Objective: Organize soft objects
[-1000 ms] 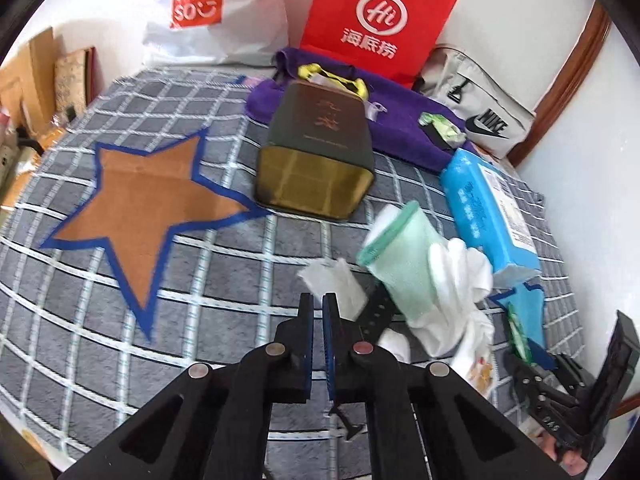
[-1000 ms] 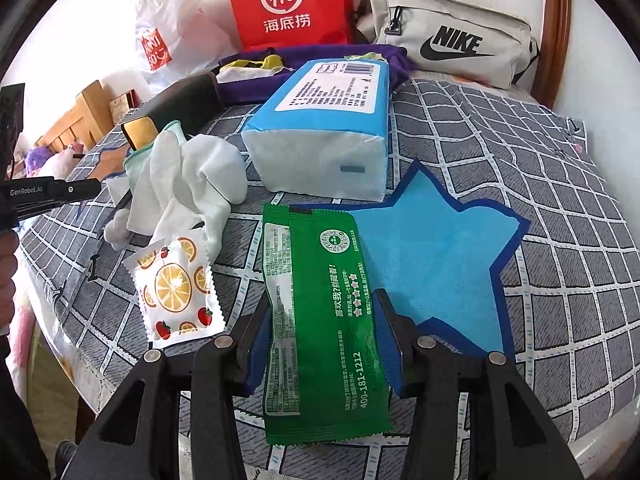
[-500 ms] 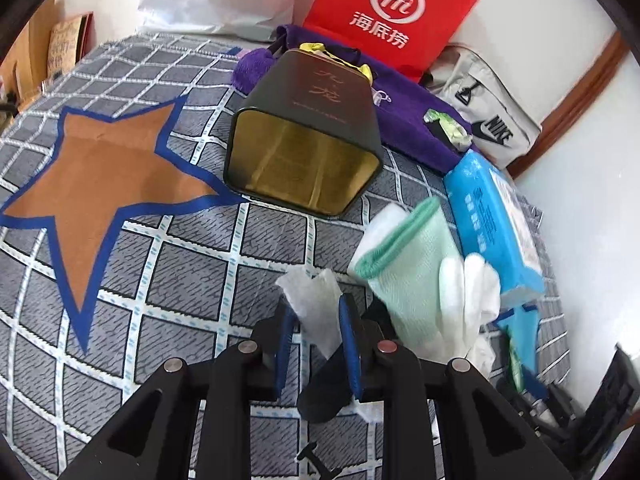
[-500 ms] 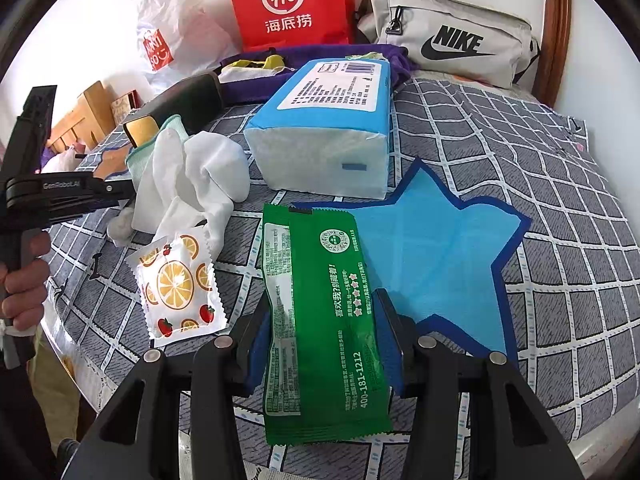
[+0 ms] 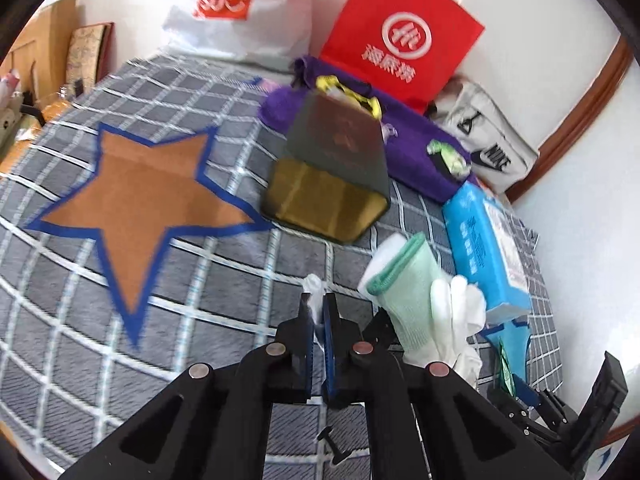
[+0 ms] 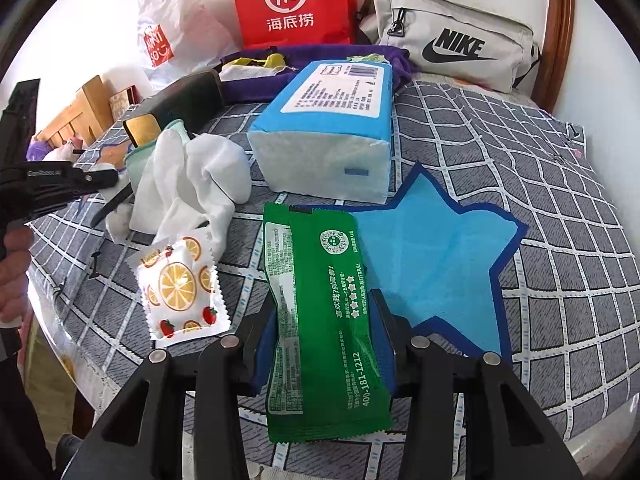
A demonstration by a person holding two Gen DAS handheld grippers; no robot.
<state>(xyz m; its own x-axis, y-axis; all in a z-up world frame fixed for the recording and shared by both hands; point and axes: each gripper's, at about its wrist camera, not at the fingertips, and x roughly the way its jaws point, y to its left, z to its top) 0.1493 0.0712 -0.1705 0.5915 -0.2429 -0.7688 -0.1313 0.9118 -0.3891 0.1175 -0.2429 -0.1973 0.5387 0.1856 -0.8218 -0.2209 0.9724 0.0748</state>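
Observation:
My left gripper is shut on a crumpled white tissue that pokes up between its pads, just left of a mint-green glove and white gloves. In the right wrist view the left gripper is at the left edge, held by a hand. A green snack packet lies lengthwise between the jaws of my right gripper. Those jaws are closing, and their blue pads touch the packet's two long edges. A blue star mat lies to its right, and a brown star mat lies at the left.
A blue tissue pack, an orange-print sachet and a dark tin box lie on the checked bedcover. At the back are a purple towel, a red bag, a Nike pouch and a white shopping bag.
The left gripper went from shut and empty to open around the white tissue, then shut on it. The right jaws narrowed slightly on the green packet.

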